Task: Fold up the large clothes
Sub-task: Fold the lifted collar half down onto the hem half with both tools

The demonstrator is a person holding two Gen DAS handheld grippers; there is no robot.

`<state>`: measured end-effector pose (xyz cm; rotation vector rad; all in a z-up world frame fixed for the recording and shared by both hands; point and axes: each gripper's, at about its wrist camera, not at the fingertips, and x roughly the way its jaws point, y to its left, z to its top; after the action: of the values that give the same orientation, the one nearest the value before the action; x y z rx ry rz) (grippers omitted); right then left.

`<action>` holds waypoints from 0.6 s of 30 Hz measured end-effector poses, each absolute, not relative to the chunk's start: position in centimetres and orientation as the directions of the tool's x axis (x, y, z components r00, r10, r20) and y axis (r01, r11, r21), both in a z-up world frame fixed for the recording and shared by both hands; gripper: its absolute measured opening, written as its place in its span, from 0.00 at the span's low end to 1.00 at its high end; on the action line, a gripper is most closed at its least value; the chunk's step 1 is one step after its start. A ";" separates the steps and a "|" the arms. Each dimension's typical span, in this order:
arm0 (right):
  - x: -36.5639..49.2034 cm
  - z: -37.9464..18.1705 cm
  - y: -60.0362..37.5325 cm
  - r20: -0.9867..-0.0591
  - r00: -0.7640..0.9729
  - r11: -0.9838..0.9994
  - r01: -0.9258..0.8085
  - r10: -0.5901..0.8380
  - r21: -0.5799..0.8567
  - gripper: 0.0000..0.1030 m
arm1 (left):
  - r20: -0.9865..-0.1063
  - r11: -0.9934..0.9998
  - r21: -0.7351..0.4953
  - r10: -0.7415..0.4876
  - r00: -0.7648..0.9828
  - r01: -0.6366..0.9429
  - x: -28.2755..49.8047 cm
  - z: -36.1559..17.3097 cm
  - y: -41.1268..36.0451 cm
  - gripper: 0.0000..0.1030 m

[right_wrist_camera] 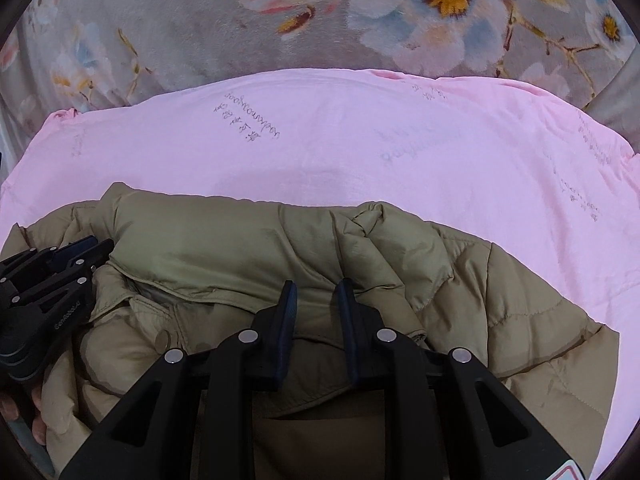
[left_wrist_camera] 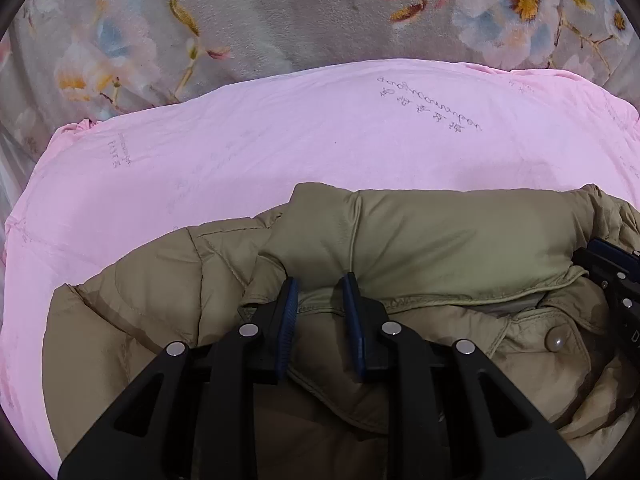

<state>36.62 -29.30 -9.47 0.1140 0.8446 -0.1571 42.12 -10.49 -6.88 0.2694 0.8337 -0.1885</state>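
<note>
A khaki puffer jacket (left_wrist_camera: 440,232) lies bunched on a pink sheet, its collar end turned toward the far side. My left gripper (left_wrist_camera: 320,284) is shut on a fold of fabric just below the collar, with cloth pinched between its blue pads. In the right wrist view the same jacket (right_wrist_camera: 224,232) fills the lower half. My right gripper (right_wrist_camera: 316,286) is shut on another fold near the collar's other end. Each gripper shows at the edge of the other's view: the right one (left_wrist_camera: 612,276), the left one (right_wrist_camera: 48,264). A snap button (left_wrist_camera: 556,340) sits between them.
The pink sheet (left_wrist_camera: 280,140) spreads beyond the jacket on the far side and to both sides. Past it lies a grey floral blanket (left_wrist_camera: 260,20). A person's fingers (right_wrist_camera: 24,408) show under the left gripper's handle.
</note>
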 end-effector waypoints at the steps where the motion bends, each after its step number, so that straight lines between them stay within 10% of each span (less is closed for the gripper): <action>1: 36.6 -9.5 -29.3 -0.751 0.654 0.982 0.183 -0.093 0.039 0.17 | -0.750 0.949 0.163 -0.058 0.659 0.269 42.1 -6.9 -10.5 0.22; 18: 36.2 -9.2 -29.7 -0.742 0.668 0.979 0.185 -0.064 0.082 0.19 | -0.746 0.952 0.182 -0.030 0.666 0.247 42.2 -6.3 -10.7 0.23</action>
<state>36.21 -29.70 -9.22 0.1556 0.8284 -0.1411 42.24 -10.66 -6.27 0.2787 0.8305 -0.1586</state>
